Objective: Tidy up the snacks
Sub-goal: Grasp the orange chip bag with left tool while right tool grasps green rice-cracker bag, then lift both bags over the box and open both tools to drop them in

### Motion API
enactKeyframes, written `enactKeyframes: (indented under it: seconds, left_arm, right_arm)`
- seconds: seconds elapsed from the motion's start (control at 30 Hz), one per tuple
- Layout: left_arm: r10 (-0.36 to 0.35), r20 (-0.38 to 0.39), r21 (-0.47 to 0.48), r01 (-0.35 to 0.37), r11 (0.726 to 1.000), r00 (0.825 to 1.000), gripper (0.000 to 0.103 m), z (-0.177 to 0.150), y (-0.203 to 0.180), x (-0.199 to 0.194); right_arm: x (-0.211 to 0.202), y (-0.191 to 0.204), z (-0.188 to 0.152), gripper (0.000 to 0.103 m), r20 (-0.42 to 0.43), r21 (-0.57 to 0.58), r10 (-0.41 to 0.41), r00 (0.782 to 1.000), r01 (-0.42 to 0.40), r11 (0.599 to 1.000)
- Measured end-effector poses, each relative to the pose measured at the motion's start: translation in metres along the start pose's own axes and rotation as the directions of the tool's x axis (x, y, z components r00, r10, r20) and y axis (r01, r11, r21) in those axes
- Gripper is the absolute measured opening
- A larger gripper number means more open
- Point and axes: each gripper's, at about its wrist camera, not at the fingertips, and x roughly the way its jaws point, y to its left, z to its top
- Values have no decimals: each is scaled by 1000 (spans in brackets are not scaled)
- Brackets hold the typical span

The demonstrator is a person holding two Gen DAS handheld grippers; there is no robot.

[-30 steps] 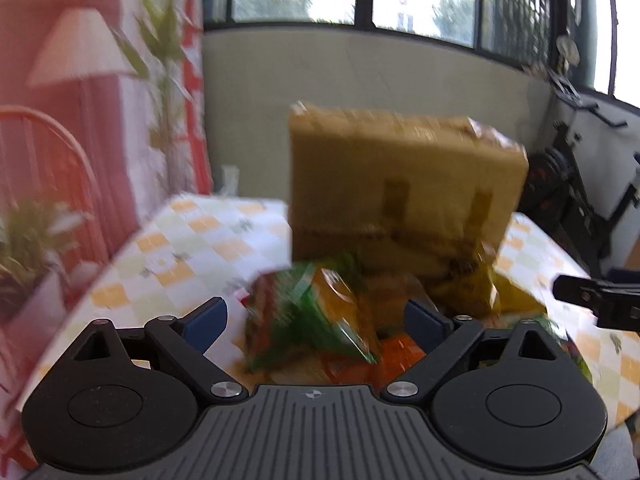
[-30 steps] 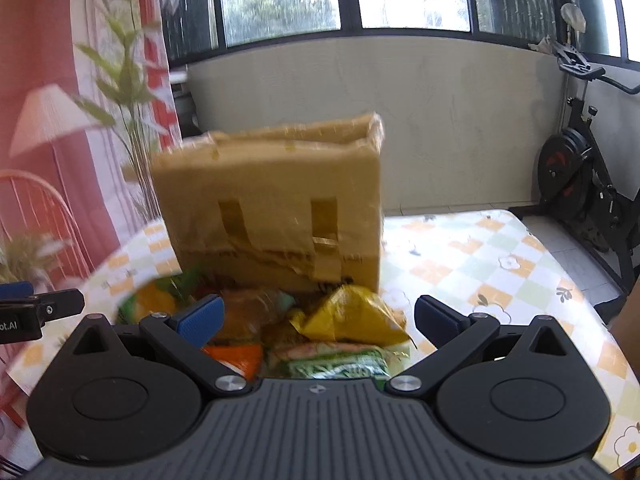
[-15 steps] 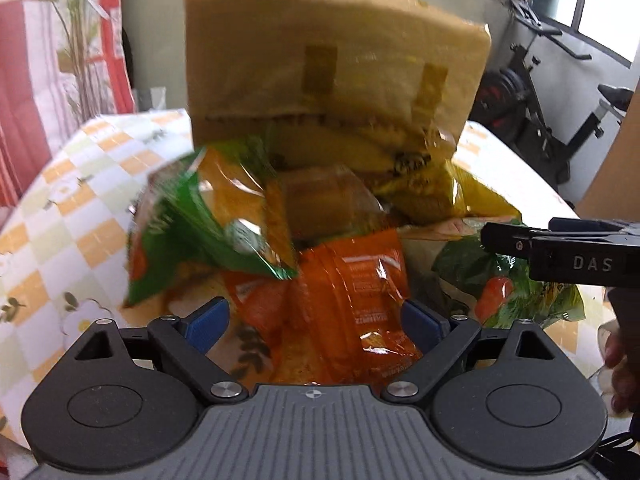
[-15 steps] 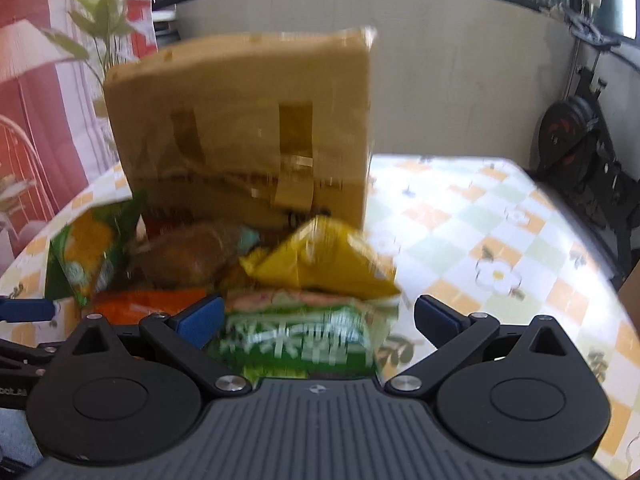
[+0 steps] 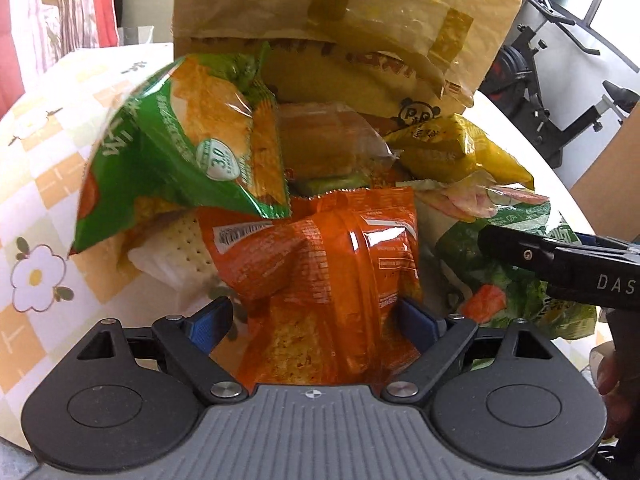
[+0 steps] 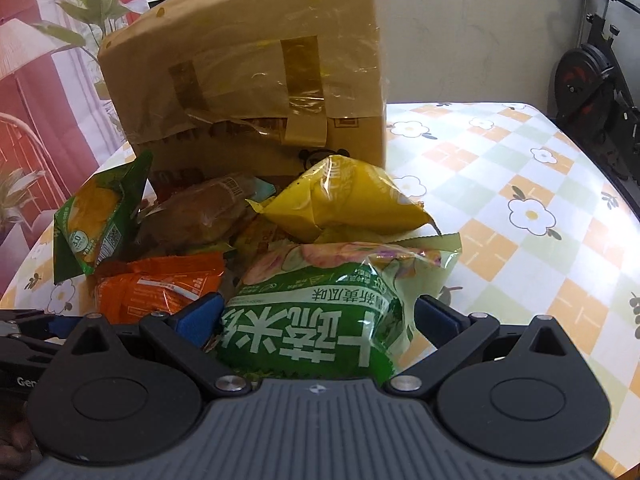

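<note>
A pile of snack packets lies in front of a taped cardboard box point(image 5: 340, 20) point(image 6: 248, 72). My left gripper point(image 5: 316, 320) stands open low over the pile, with an orange packet point(image 5: 320, 272) between its blue fingertips. My right gripper point(image 6: 318, 316) is open too, straddling a green bag with white lettering point(image 6: 312, 320) point(image 5: 500, 272). A green-and-orange packet point(image 5: 180, 152) point(image 6: 92, 216) leans at the left. Behind lie a wrapped brown bread point(image 5: 324, 140) point(image 6: 200, 216) and a yellow packet point(image 5: 440, 148) point(image 6: 340, 204). A white cracker point(image 5: 172, 256) shows under the pile.
The table wears a checked cloth with flowers point(image 5: 36, 208) point(image 6: 520, 208); bare cloth lies right of the pile. An exercise bike point(image 6: 592, 80) stands beyond the table's right edge, a plant point(image 6: 92, 12) at the back left. A hand point(image 5: 608, 368) shows at the lower right.
Both grippers have come down and tilted toward the pile. The orange packet now sits between the left fingertips and the green bag between the right ones. The packets have not moved.
</note>
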Motion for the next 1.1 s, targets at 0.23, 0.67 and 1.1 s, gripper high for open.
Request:
enactKeyframes:
  seconds: [0.23, 0.67, 1.1]
  left_arm:
    - [-100, 2, -20, 100, 995, 995, 77, -3, 3, 1]
    - [-108, 15, 45, 107, 993, 994, 60, -7, -9, -14]
    - [-169, 106, 106, 158, 982, 980, 54, -11, -19, -50]
  right_arm:
    - [8, -12, -2, 103, -53, 82, 27, 998, -23, 996]
    - [-9, -11, -6, 77, -54, 84, 72, 996, -68, 994]
    - [-44, -15, -8, 76, 5, 101, 52, 999, -52, 994]
